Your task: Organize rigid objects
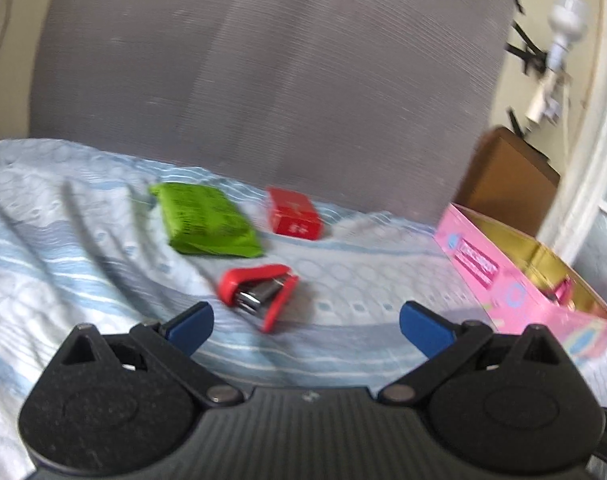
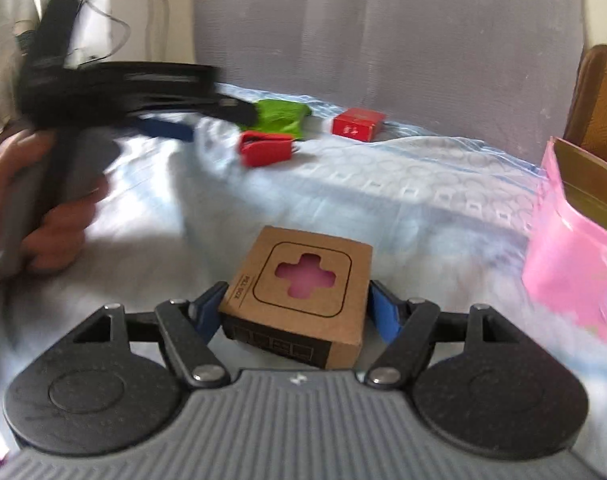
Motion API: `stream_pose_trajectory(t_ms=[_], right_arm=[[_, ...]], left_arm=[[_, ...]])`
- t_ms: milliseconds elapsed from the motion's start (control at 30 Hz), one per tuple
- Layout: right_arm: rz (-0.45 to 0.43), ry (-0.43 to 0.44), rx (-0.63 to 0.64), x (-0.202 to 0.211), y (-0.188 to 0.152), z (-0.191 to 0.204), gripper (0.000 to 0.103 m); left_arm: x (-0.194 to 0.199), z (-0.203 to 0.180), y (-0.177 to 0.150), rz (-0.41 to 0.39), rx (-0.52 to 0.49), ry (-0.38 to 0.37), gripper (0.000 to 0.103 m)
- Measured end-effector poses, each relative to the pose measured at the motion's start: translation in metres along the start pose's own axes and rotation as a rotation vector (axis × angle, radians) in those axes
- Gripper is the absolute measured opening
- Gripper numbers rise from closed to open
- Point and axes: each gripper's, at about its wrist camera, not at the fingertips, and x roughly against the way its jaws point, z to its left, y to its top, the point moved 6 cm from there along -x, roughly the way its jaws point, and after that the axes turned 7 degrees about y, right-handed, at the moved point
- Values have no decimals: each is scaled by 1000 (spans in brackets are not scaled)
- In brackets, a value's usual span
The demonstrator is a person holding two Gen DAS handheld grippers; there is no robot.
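My left gripper [image 1: 306, 325] is open and empty, just short of a red stapler [image 1: 259, 292] lying on the blue-white bedsheet [image 1: 63, 248]. Behind it lie a green packet [image 1: 207, 220] and a small red box [image 1: 295, 214]. An open pink box [image 1: 515, 276] with a gold inside stands at the right. My right gripper [image 2: 295, 308] is shut on a brown cardboard box [image 2: 303, 296] with a cross-shaped cut-out showing pink. In the right wrist view the left gripper [image 2: 171, 128] is blurred near the stapler [image 2: 265, 148], green packet [image 2: 283, 114] and red box [image 2: 357, 124]; the pink box [image 2: 575, 264] is at the right.
A grey headboard or cushion [image 1: 263, 60] rises behind the bed. A brown piece of furniture [image 1: 507, 176] stands past the pink box. A hand [image 2: 43, 208] holds the left gripper's handle at the left of the right wrist view.
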Motion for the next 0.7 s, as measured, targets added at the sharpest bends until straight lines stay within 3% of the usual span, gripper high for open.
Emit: stream_pose_trajectory(t_ms=[133,267,533,700], right_arm=[[-25,-22,-33,25,-18,3,76],[-62,-38,-48,42,-24,-2,83],[-92,-20,-21,54,-28,-9,82],[-90,4,14,48,-26,-11,81]], left_arm=[[4,-15,-7,26,-46,-7,102],[24,-27,-26,86,25,-75,102],[68,-61,-46,204,73,-216,92],[66,-93,-63,302,41,-261,81]])
